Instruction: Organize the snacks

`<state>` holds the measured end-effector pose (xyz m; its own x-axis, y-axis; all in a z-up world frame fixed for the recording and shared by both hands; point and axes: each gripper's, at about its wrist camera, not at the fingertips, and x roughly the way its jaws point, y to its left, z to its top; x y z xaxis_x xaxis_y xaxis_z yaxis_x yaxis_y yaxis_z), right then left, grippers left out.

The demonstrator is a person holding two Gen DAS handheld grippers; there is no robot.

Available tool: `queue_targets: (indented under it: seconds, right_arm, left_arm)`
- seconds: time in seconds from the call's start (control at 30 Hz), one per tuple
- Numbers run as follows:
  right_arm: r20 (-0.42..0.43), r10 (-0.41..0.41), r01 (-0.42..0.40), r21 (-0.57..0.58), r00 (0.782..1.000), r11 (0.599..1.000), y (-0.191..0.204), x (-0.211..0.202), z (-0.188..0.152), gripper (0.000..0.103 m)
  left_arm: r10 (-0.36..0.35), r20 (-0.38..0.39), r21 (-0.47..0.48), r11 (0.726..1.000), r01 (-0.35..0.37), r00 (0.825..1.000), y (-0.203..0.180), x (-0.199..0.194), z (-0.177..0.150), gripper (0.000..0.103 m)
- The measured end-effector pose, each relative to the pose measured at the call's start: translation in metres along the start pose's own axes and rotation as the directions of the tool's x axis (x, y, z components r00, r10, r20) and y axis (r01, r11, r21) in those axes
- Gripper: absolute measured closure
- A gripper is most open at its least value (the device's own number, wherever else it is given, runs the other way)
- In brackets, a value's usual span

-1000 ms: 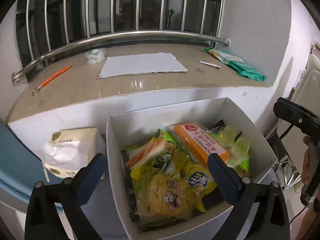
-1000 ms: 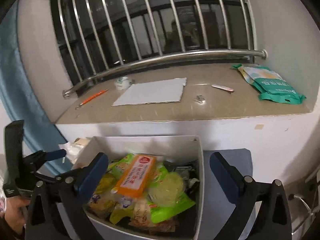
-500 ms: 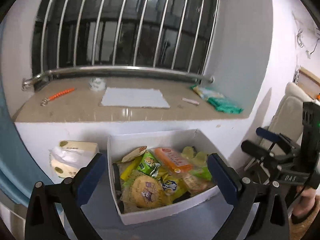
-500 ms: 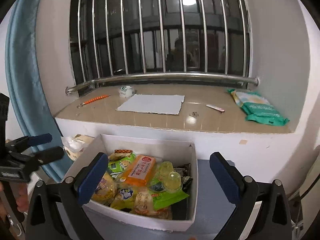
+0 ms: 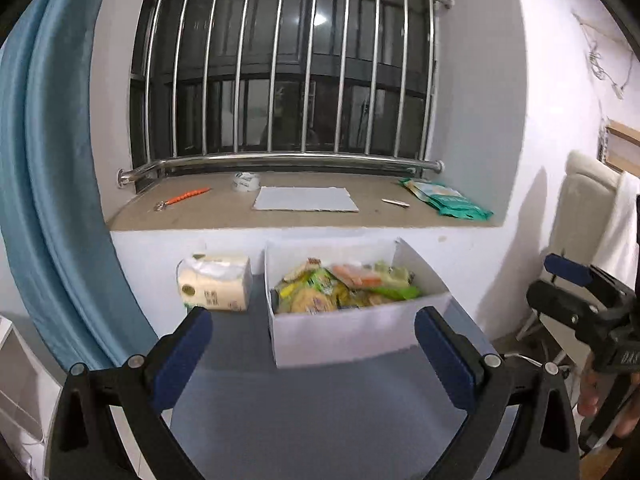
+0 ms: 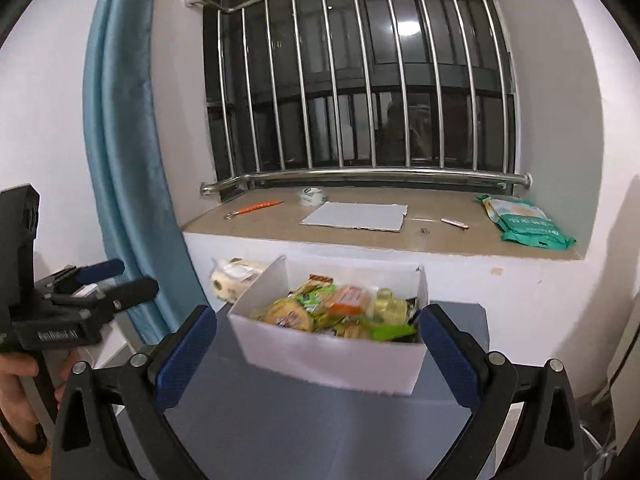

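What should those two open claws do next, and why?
Probably nothing more than lowering to rest. Both the left gripper and right gripper are open and empty, away from the white box, where the snacks already lie piled.

Not much legible from my end. On the right gripper (image 5: 576, 300), seen from left wrist cam, white letters on the black body read "DAS", rest cut off. On the left gripper (image 6: 120, 280), seen from right wrist cam, there's a white printed word along the black body, too blurred for me to spell out. Green bag (image 6: 528, 226) on the sill has white print, can't read it. Tissue pack (image 5: 214, 284) has a round logo and dark marks, unreadable. Snack packets (image 5: 340, 288) in the white box (image 5: 352, 336): print smeared, nothing I can make out.
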<state>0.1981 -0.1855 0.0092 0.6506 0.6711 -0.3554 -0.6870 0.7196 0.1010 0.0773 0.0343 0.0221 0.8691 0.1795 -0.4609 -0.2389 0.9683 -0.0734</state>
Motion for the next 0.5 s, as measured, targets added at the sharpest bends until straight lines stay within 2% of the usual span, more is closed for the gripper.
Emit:
queue_targets:
  seconds: [0.2,0.3,0.37,0.43,0.5]
  right_arm:
    - [-0.006,0.002,-0.002,0.029,1.000,1.000,0.014,-0.045,-0.028,0.000]
    - [0.002,-0.025,0.025,0.054,1.000,0.998,0.020,-0.062,-0.048,0.000]
    - [-0.008,-0.015,0.015,0.061,1.000,0.998,0.026,-0.070,-0.062,0.000]
    - [-0.027,0.007,-0.006,0.040,1.000,0.999,0.032,-0.072,-0.068,0.000]
    - [-0.029,-0.012,0.013,0.022,1.000,1.000,0.034,-0.074,-0.068,0.000]
  left_arm:
    - [0.044,-0.008,-0.003,0.999,-0.044,0.999,-0.014,-0.038,-0.039,0.000]
    - [0.008,-0.018,-0.054,0.998,-0.009,1.000,-0.018,-0.054,-0.056,0.000]
    - [-0.047,-0.016,-0.049,0.998,0.046,0.999,-0.022,-0.064,-0.061,0.000]
    - [-0.025,-0.007,-0.030,0.999,0.024,1.000,-0.027,-0.071,-0.060,0.000]
    - [-0.017,0.009,-0.026,1.000,0.017,1.000,-0.029,-0.076,-0.059,0.000]
